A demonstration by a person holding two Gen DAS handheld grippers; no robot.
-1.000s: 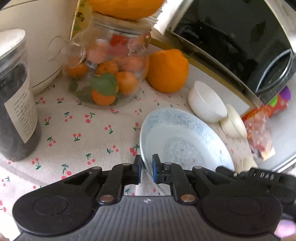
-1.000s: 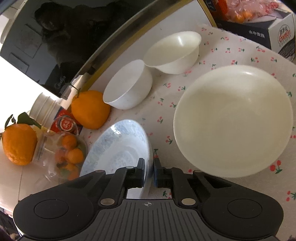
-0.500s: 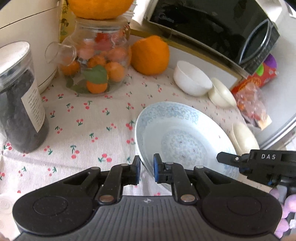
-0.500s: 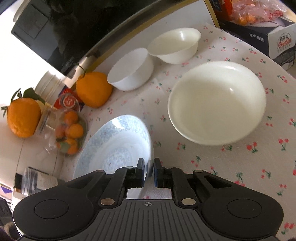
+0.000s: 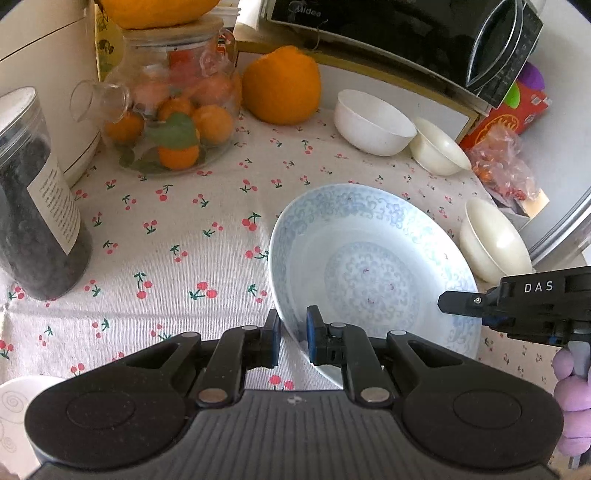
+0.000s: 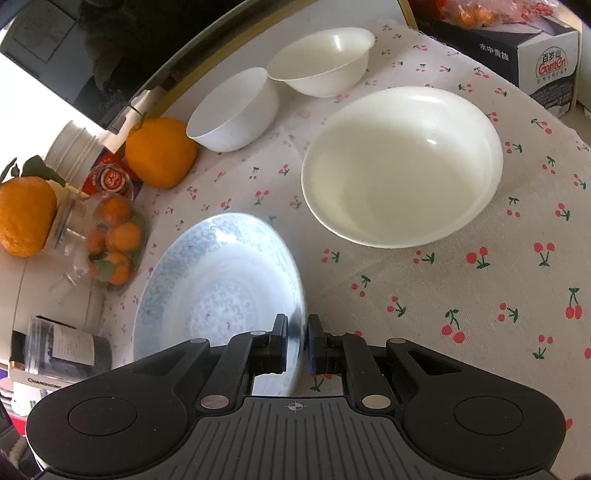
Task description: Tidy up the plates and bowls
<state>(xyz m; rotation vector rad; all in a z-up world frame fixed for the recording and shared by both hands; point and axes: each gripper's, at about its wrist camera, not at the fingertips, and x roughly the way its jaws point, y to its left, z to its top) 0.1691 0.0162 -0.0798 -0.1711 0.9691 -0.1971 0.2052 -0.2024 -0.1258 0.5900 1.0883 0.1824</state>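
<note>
A blue-patterned plate (image 5: pixel 373 273) (image 6: pixel 218 291) is held over the cherry-print cloth by both grippers. My left gripper (image 5: pixel 293 338) is shut on its near left rim. My right gripper (image 6: pixel 296 341) is shut on its right rim and shows at the right edge of the left wrist view. A large cream plate (image 6: pixel 402 166) (image 5: pixel 495 243) lies on the cloth to the right of the blue plate. Behind them stand a white bowl (image 6: pixel 232 110) (image 5: pixel 373 122) and a cream bowl (image 6: pixel 321 62) (image 5: pixel 437 147), side by side.
A glass jar of small oranges (image 5: pixel 173 110), a big orange (image 5: pixel 280 85) and a dark-filled canister (image 5: pixel 37 206) stand at the left. A black microwave (image 5: pixel 406 33) runs along the back. A printed box (image 6: pixel 532 55) and a snack bag (image 5: pixel 506 166) sit at the right.
Both grippers have carried the blue plate a little toward the near side, and the left wrist has rolled so its view sits more level. Both grips on the rim are unchanged.
</note>
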